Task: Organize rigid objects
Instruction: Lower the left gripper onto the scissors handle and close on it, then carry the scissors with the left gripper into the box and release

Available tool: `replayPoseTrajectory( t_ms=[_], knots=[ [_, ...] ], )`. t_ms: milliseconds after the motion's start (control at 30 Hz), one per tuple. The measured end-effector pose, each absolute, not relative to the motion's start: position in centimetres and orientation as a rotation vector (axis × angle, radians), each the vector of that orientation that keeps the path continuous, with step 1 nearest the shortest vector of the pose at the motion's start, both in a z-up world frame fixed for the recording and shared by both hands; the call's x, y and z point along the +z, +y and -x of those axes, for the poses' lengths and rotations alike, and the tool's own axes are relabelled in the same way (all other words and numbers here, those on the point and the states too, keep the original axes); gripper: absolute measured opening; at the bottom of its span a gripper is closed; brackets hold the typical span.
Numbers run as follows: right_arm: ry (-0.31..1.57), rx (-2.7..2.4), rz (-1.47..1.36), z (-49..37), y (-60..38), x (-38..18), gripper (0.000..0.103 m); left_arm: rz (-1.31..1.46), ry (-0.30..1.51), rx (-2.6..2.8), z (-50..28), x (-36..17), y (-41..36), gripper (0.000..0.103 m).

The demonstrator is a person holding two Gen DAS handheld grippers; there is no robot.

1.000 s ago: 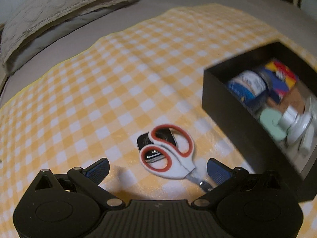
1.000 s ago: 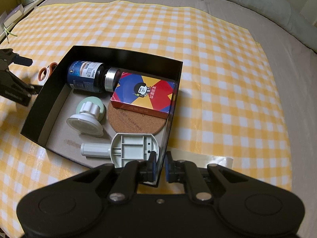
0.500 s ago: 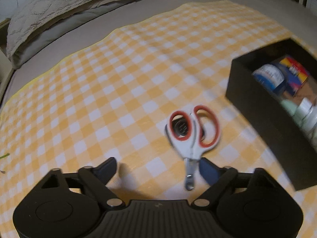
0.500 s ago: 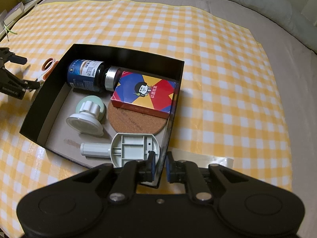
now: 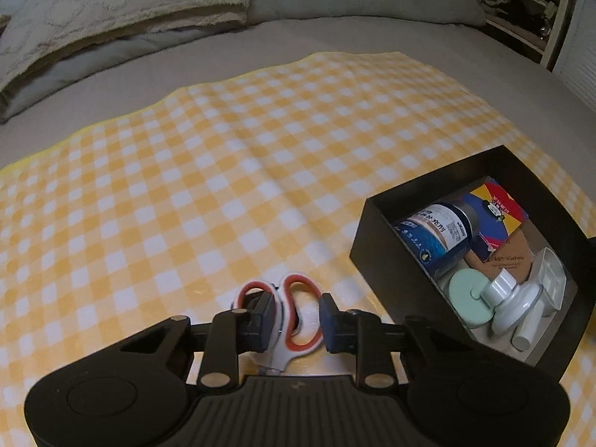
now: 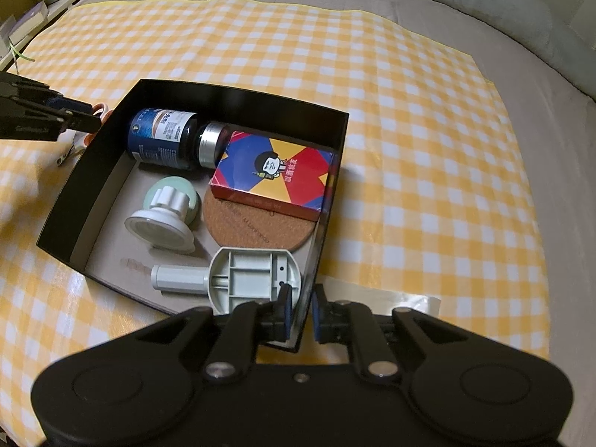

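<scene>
White scissors with red-lined handles [image 5: 285,339] lie handles-forward between the fingers of my left gripper [image 5: 296,320]. Its jaws are closing and the pads press on both handle loops. In the right wrist view the scissors [image 6: 80,141] hang at the left gripper [image 6: 89,121], just left of the black box [image 6: 97,164]. My right gripper [image 6: 301,311] is shut on the box's near right wall. Inside the box lie a blue bottle [image 6: 160,141], a colourful card box [image 6: 272,171], a cork coaster [image 6: 253,227], a white suction cup [image 6: 160,223] and a grey-white holder [image 6: 253,279].
Everything rests on a yellow checked cloth [image 5: 186,193] spread over a grey bed. Pillows [image 5: 111,18] lie along the far edge. A clear plastic strip [image 6: 391,298] sits to the right of my right gripper. Shelving [image 5: 540,7] stands at the far right.
My left gripper went from wide open to closed around the scissors' handles and rose a little. The scissors turned handles-forward. My right gripper and the box stayed put.
</scene>
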State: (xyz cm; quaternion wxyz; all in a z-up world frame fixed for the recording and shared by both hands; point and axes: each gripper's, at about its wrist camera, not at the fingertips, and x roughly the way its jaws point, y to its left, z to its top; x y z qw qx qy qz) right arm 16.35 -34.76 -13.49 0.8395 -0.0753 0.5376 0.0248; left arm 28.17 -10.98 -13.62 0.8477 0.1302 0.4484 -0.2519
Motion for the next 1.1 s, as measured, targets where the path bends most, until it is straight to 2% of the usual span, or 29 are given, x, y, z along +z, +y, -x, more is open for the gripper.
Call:
replayPoseTrajectory(
  t_ms=[200, 300, 667, 800, 833, 1100],
  knots=[
    [1.138, 0.055, 0.157, -16.4, -34.7, -13.5, 0.012, -0.309, 0.991, -0.511, -28.6, -15.1, -11.8, 0.027],
    [1.140, 0.057, 0.158, -16.4, -34.7, -13.6, 0.011, -0.348, 0.997, -0.510, -28.2, -15.3, -11.7, 0.024],
    [1.147, 0.053, 0.166, -16.6, -34.8, -13.8, 0.012, -0.352, 1.159, -0.577, -25.7, -15.2, -9.3, 0.024],
    [1.150, 0.049, 0.175, -16.8, -34.7, -13.9, 0.012, -0.349, 1.152, -0.547, -25.5, -15.3, -9.6, 0.023],
    [1.150, 0.050, 0.174, -16.8, -34.8, -13.8, 0.012, -0.342, 1.149, -0.534, -25.6, -15.3, -9.8, 0.017],
    [1.153, 0.053, 0.175, -16.7, -34.7, -13.9, 0.012, -0.263, 1.107, -0.518, -25.5, -14.4, -9.9, 0.017]
  ],
)
